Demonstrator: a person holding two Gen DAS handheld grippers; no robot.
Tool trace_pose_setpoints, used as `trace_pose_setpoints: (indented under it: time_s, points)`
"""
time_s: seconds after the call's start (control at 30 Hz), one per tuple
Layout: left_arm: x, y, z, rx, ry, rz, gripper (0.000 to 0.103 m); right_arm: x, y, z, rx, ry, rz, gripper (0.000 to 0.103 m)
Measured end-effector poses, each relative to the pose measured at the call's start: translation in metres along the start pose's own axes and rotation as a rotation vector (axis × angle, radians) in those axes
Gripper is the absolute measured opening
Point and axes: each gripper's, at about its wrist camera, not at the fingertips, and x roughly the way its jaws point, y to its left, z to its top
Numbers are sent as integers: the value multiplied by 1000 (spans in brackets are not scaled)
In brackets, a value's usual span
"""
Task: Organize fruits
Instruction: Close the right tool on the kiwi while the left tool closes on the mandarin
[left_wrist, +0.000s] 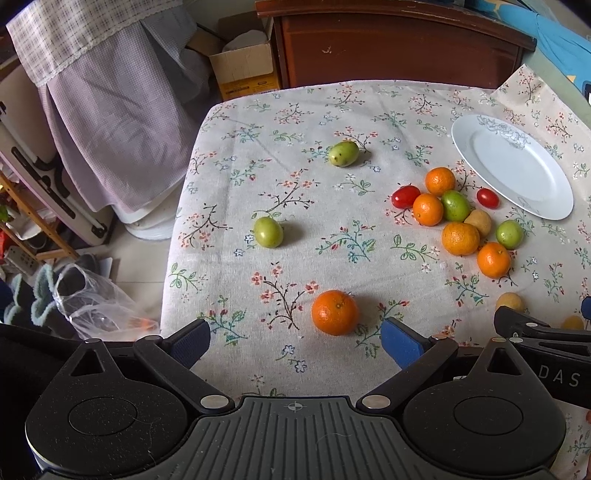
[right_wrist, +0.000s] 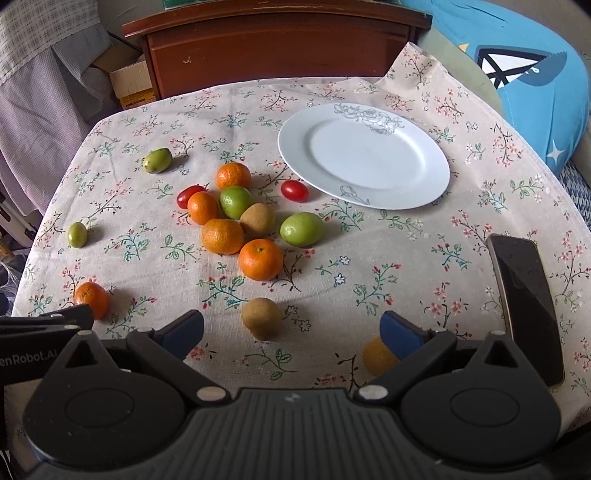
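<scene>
Around the table – bystanders only

A floral cloth (right_wrist: 406, 266) covers the table; a dark phone (right_wrist: 524, 302) lies on it near the right edge. Behind the table stands a brown wooden cabinet (left_wrist: 395, 48), a cardboard box (left_wrist: 243, 62) just left of it – a clear plastic bag (left_wrist: 92, 302) on the floor left of the table, a blue cushion (right_wrist: 517, 74) to its right.

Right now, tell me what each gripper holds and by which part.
Nothing is held. The left gripper is open, an orange lying ahead of it. The right gripper is open near a kiwi.
</scene>
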Motion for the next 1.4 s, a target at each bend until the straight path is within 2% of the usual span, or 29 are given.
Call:
trace_pose_setpoints:
  time_s: [1.4]
  points:
    - [2, -3, -5, 13, 7, 0, 100, 4, 1, -2, -4, 18, 27, 94]
